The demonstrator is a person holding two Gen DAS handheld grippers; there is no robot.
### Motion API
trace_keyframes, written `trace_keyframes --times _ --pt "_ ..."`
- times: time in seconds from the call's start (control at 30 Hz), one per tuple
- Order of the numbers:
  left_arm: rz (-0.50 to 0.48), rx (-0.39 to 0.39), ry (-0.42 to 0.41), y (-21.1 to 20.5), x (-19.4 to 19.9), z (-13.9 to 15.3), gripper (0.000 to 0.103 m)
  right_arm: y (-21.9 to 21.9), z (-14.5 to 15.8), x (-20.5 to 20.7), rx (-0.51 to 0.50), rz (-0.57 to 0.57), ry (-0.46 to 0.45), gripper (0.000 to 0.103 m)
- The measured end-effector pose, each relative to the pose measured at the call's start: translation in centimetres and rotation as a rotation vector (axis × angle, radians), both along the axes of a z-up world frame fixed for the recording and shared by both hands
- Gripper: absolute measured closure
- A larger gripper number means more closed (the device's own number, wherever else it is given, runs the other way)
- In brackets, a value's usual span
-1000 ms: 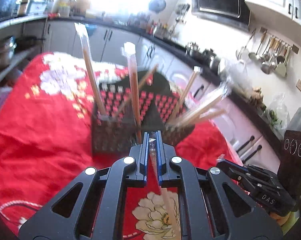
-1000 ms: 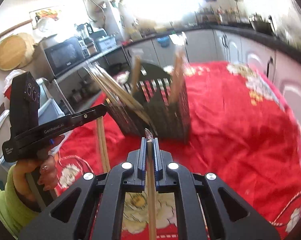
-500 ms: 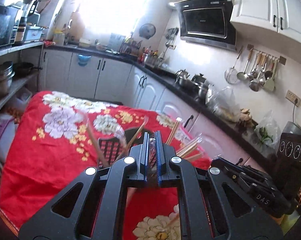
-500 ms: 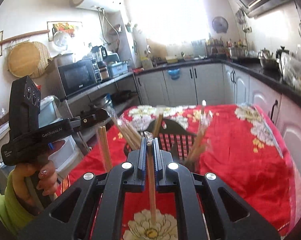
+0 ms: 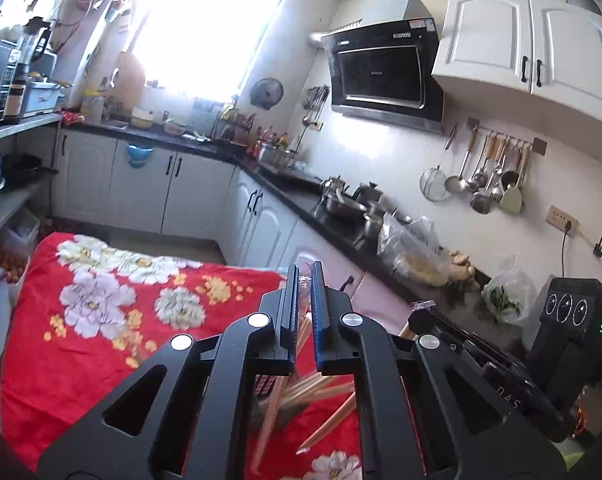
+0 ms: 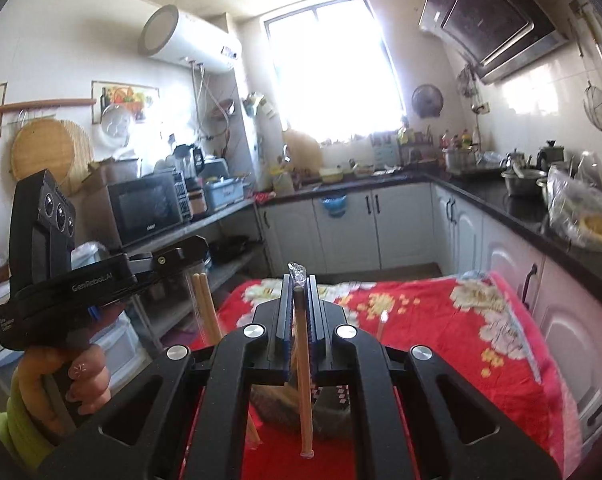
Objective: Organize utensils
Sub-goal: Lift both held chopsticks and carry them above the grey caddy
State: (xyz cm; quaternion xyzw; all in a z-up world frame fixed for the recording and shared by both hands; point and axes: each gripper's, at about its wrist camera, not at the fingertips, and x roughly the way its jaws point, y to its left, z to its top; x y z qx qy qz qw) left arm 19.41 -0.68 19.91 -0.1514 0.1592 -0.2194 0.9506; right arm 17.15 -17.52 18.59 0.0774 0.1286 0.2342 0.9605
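Above the red floral cloth [image 5: 101, 344], both grippers have risen since 1 second ago. The left gripper [image 5: 303, 280] is clenched on a wrapped chopstick pair [image 6: 205, 308]; the right gripper [image 6: 299, 284] grips another wrapped chopstick [image 6: 304, 380]. The black utensil basket [image 6: 277, 408], earlier in full view, is now mostly hidden behind the fingers, its compartments unreadable.

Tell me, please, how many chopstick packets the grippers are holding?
2: left packet hangs in the left gripper, right packet in the right gripper. More chopsticks below are partly hidden.
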Motion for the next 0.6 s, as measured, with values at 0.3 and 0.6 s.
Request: trace_keyframes --times 0.3,0.6 --pt "0.019 0.008 -0.045 -1.8 2.4 2.2 0.1 -0.6 1.7 1.9 0.017 -0.034 -0.028 0.097" --pt "0.081 0.04 -0.082 -3.1 5.0 2.3 0.1 -0.5 2.1 4.0 0.031 -0.068 -0.045 0.097"
